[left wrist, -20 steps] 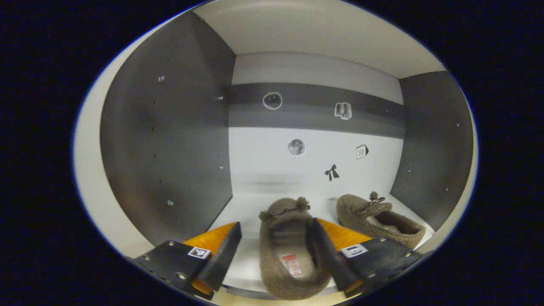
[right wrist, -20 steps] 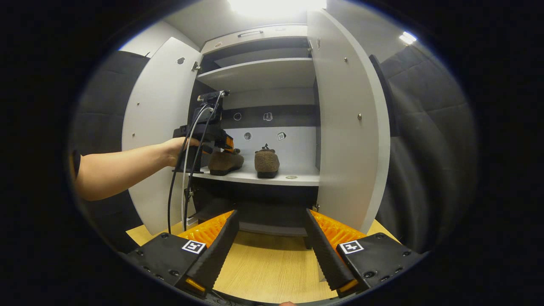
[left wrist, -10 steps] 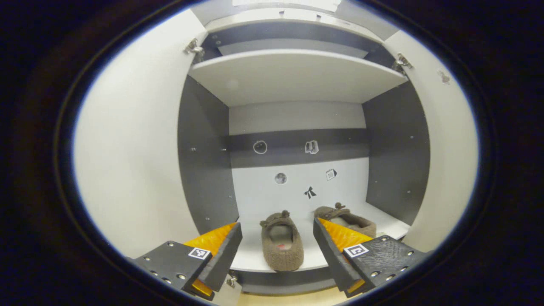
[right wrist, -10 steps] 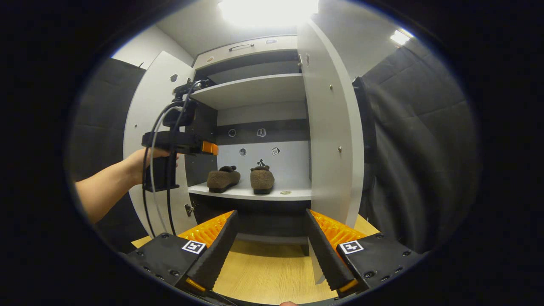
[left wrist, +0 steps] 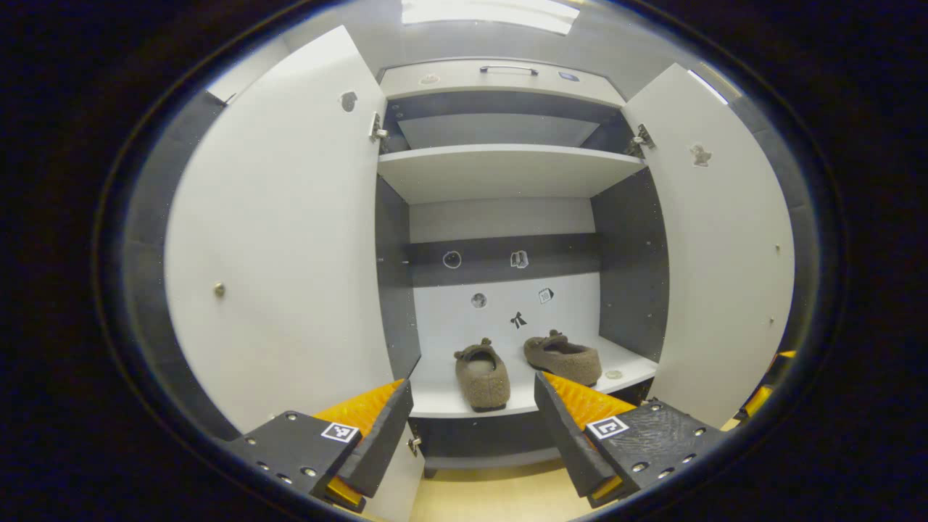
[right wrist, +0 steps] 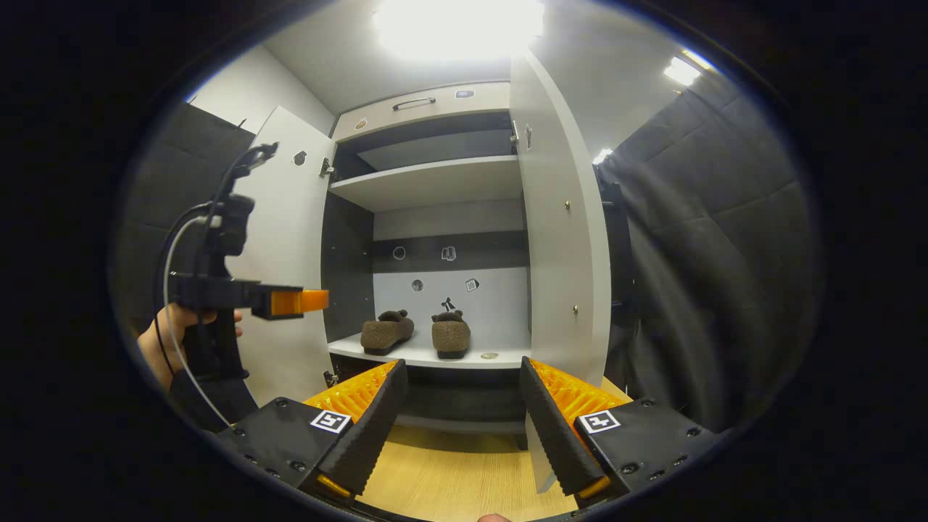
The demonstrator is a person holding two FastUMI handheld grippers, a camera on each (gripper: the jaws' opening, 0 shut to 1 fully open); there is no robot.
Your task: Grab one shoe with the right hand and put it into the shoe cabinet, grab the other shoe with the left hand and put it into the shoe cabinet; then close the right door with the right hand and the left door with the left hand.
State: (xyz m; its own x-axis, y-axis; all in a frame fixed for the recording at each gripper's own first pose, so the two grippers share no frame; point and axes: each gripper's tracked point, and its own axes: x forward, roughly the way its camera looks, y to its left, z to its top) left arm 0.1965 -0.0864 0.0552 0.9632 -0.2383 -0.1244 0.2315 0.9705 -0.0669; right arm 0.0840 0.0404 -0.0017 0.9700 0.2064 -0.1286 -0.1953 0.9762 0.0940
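Pointing at the shoe cabinet (left wrist: 500, 76), the left gripper (left wrist: 471, 435) is seen nearest in the left gripper view, fingers spread apart with nothing between them. The right gripper (right wrist: 459, 424) is likewise held wide and empty above the wooden floor (right wrist: 464, 478). A hand (right wrist: 163, 341) holding the left gripper is seen at the left of the right gripper view. Farther off, the left door (left wrist: 283, 239) and right door (left wrist: 725, 246) are both swung open. On the white shelf (left wrist: 442, 395) two brown shoes are set side by side: the left shoe (left wrist: 481, 374) and the right shoe (left wrist: 564, 357), near each other but apart.
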